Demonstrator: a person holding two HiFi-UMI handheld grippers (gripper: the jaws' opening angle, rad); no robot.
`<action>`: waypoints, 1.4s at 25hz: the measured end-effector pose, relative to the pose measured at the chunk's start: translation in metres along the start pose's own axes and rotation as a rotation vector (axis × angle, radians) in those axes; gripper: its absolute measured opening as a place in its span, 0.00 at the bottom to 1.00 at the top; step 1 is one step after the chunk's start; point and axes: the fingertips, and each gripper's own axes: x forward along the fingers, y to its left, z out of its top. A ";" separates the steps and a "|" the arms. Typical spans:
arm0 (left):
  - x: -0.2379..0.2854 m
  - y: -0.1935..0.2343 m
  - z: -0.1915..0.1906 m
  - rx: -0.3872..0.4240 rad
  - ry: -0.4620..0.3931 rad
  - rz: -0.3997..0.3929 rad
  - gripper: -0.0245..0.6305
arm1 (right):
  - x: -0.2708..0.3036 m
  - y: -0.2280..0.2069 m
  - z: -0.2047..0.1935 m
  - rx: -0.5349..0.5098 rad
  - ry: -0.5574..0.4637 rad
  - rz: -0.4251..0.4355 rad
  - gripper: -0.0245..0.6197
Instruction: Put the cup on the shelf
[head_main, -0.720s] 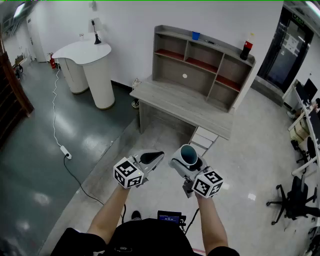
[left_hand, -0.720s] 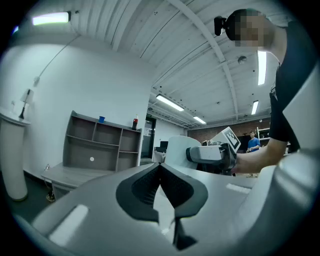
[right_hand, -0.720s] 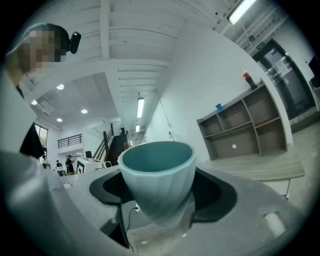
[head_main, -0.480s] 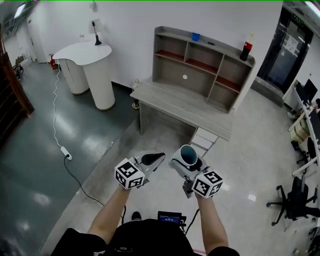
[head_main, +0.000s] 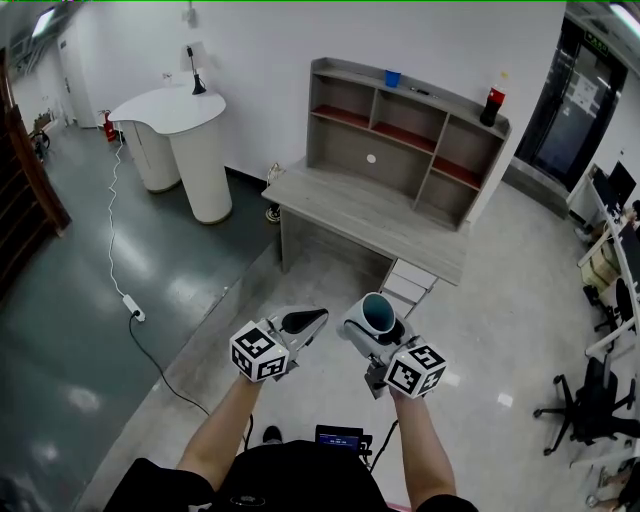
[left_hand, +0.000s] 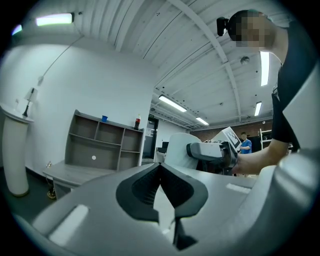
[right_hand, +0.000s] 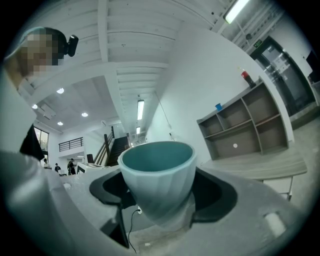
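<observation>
Right gripper view: cup (right_hand: 157, 182) upright, mouth up, btwn fingers (right_hand: 216, 199)

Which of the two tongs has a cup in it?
The right tongs: they are clamped around the teal cup. The left tongs are closed with nothing between them.
</observation>
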 end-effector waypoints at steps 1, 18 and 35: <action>0.000 0.000 0.000 0.002 0.002 0.000 0.04 | 0.000 0.000 0.001 0.000 -0.001 0.001 0.63; 0.033 -0.023 -0.013 0.016 0.033 0.026 0.04 | -0.034 -0.027 0.007 0.025 -0.016 0.017 0.63; 0.043 -0.004 -0.043 -0.020 0.070 0.116 0.04 | -0.030 -0.059 -0.015 0.085 0.025 0.071 0.63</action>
